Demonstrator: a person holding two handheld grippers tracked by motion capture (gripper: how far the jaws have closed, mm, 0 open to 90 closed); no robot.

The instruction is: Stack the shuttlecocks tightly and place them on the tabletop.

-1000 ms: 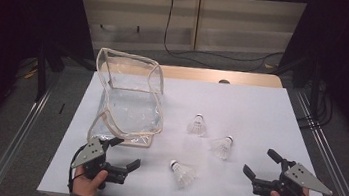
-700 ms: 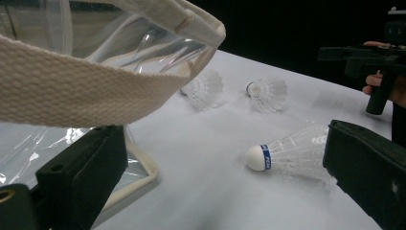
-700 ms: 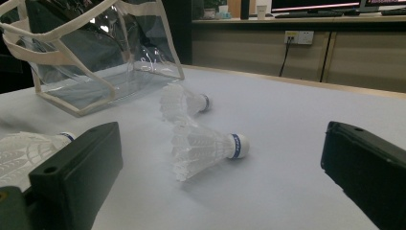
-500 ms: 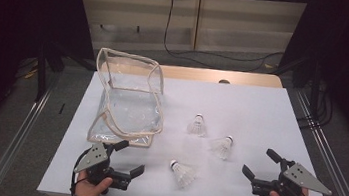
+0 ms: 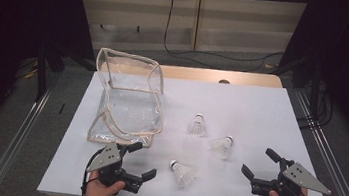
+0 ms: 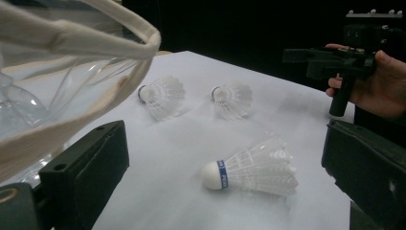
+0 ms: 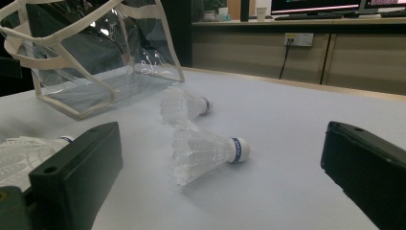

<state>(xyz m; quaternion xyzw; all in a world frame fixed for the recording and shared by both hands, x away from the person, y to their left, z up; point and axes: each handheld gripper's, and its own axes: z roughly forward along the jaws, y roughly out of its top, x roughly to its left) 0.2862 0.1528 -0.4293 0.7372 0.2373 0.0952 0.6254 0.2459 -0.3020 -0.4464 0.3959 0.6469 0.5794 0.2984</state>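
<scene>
- The white worktop (image 5: 242, 106) carries a clear bag and 3 shuttlecocks.
- The clear bag (image 5: 129, 97) with beige trim lies open toward the worktop's left edge.
- The left claw (image 5: 147, 160), held in a hand at the near edge by the near-left corner, points toward the right edge, jaws wide and empty.
- The right claw (image 5: 259, 163), near the near-right corner, aims toward the left edge, jaws wide, gripping nothing.
- The nearest shuttlecock (image 5: 182, 172) lies on its side between both claws, close to the near edge.

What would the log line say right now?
left gripper: open, empty | right gripper: open, empty | three shuttlecocks on table | clear bag: open
</scene>
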